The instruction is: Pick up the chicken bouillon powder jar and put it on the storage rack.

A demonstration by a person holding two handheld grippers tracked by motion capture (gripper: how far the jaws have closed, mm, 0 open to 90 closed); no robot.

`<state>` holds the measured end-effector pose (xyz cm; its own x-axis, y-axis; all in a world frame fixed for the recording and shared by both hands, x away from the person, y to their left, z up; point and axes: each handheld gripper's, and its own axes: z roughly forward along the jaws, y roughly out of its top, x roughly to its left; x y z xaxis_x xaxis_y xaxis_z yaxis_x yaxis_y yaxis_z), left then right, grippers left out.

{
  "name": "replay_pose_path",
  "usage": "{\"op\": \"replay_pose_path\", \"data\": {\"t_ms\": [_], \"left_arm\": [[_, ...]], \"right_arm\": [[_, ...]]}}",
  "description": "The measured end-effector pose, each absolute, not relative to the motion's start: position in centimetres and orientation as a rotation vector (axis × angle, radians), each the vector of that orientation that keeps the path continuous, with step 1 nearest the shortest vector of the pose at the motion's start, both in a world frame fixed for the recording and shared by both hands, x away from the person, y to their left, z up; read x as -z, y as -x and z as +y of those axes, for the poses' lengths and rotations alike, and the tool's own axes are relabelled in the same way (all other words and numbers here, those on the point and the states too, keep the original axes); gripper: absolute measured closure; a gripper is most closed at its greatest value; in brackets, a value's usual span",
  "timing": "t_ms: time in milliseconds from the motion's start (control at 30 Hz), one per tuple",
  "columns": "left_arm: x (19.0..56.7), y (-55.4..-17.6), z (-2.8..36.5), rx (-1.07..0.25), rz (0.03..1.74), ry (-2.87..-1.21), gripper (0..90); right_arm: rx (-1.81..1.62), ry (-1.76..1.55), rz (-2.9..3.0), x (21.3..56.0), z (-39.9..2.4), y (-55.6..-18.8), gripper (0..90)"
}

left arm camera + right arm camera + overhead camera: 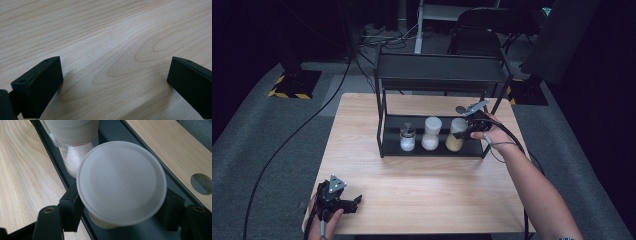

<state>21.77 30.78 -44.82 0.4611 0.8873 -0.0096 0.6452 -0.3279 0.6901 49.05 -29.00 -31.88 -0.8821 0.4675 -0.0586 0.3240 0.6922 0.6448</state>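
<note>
Right now your desk (422,195) carries a black two-tier rack (439,75) at its far side, with three seasoning bottles upright in a row on the lower shelf. Your right gripper (120,210) has its jaws clamped on the rightmost one, the seasoning bottle (455,135) of yellowish powder, just beneath its wide lid (121,182). It looks light, rigid and smooth plastic, so keep hold on the body below the lid; its long axis stands vertical. Your left gripper (115,82) rests at the near left, jaws apart.
</note>
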Motion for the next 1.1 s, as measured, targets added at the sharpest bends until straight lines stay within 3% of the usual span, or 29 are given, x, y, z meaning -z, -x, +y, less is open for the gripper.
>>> {"op": "replay_pose_path", "data": {"t_ms": [133,367,1100], "left_arm": [[44.8,-21.8,30.8,-0.497,1.270,-2.082,0.3],[44.8,-21.8,30.8,-0.496,1.272,-2.082,0.3],[44.8,-21.8,30.8,-0.497,1.271,-2.083,0.3]], "right_arm": [[-0.968,-0.630,2.690,31.9,-29.2,-49.1,32.1],[-1.011,-0.681,2.652,31.3,-29.9,-48.5,12.1],[-1.093,-0.574,2.562,27.6,-33.6,-42.2,6.8]]}}
